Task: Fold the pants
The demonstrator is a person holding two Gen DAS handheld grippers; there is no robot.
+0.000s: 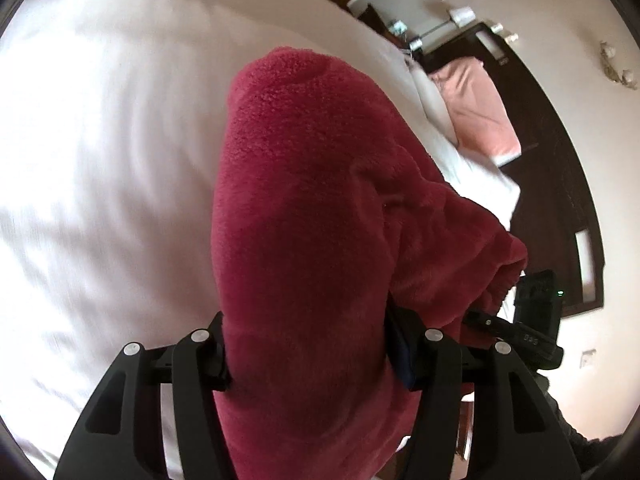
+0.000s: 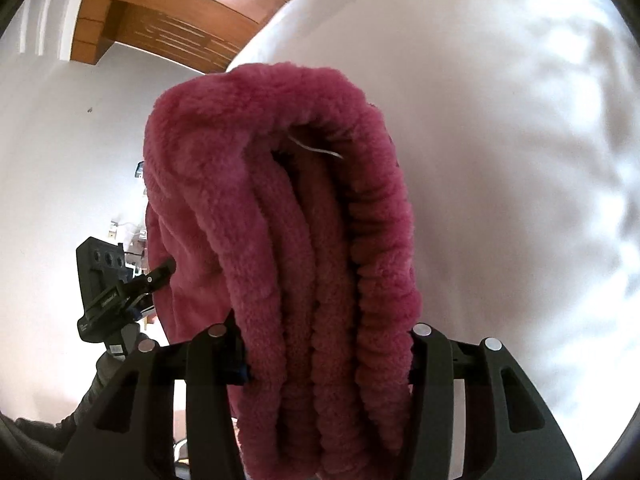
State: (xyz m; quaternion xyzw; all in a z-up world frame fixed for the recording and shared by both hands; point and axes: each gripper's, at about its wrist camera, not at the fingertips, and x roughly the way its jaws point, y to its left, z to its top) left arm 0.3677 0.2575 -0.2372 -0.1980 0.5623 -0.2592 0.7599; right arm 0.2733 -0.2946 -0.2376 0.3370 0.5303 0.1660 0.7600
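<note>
Above the white-sheeted bed (image 1: 100,160), both grippers tilt downward: the left gripper (image 1: 316,354) pinches a thick bunch of the fuzzy crimson fleece pants (image 1: 312,200), the right gripper (image 2: 328,354) clamps their gathered waistband folds, lifted off the sheet.

— What fills most of both views?
— A big white bed sheet (image 1: 112,152), soft and wrinkled.
— What lies near the sheet?
— A pink cloth (image 1: 480,108) lies at the sheet's far end, on white pillows (image 1: 430,100). A dark headboard (image 1: 560,184) stands right behind the pink cloth.
— And past the sheet's edge?
— A brown wooden floor (image 2: 172,4) meets a white wall (image 2: 60,152).
</note>
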